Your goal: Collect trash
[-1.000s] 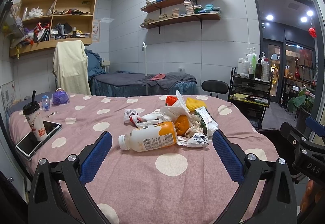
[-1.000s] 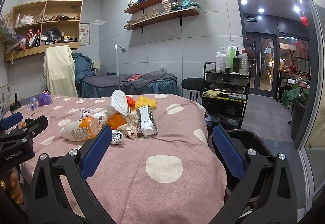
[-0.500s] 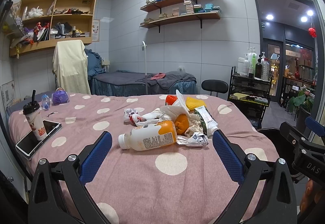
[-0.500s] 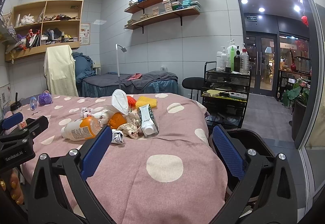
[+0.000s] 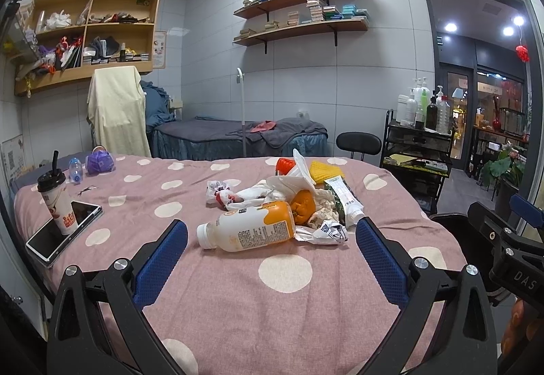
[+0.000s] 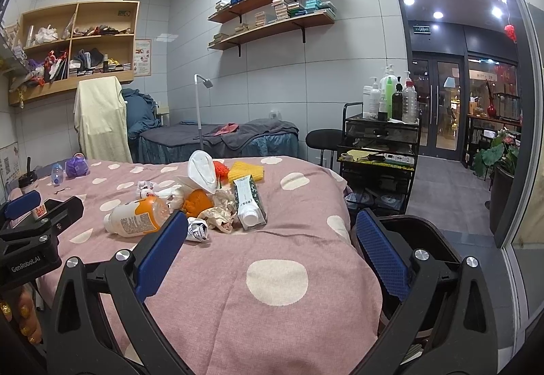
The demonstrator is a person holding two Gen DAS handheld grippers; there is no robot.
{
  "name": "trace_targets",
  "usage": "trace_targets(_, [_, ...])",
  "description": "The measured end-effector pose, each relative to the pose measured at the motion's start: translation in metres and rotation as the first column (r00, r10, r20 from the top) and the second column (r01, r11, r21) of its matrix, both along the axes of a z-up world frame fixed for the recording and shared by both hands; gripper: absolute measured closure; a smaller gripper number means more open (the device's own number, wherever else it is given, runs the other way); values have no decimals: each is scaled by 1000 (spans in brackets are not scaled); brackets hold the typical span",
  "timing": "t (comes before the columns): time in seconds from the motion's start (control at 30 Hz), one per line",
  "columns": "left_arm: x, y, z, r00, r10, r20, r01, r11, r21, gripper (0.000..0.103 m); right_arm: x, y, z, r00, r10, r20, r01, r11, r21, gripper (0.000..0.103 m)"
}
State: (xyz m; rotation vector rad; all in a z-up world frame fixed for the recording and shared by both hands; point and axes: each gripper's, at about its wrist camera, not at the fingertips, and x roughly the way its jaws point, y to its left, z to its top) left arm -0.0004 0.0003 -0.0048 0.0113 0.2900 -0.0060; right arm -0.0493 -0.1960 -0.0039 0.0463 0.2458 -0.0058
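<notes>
On the pink dotted bedspread (image 5: 289,300), mid-bed, lies the trash pile (image 5: 292,201). Left gripper (image 5: 272,252) and right gripper (image 6: 272,247) hover spread, empty. Bottle (image 5: 250,231): probably light, rigid, slippery; grasp across its middle.

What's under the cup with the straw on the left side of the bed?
The cup stands on a phone lying flat on the bedspread. The part of the phone beneath the cup's base is covered.
</notes>
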Motion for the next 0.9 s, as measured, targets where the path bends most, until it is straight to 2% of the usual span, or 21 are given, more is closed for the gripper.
trace_targets(0.6, [6,-2,-2,999,-12,-37,12,1000,0,6,5,2,-1,1000,8,-22,-8,1000,-3,5])
trace_targets(0.77, [12,1,-9,998,-21,-67,20,1000,-3,6,15,5,-8,998,21,-67,-22,1000,-18,5])
trace_targets(0.9, [22,6,-17,991,-72,-115,73,997,2,6,30,8,-16,989,50,-136,-54,998,-20,5])
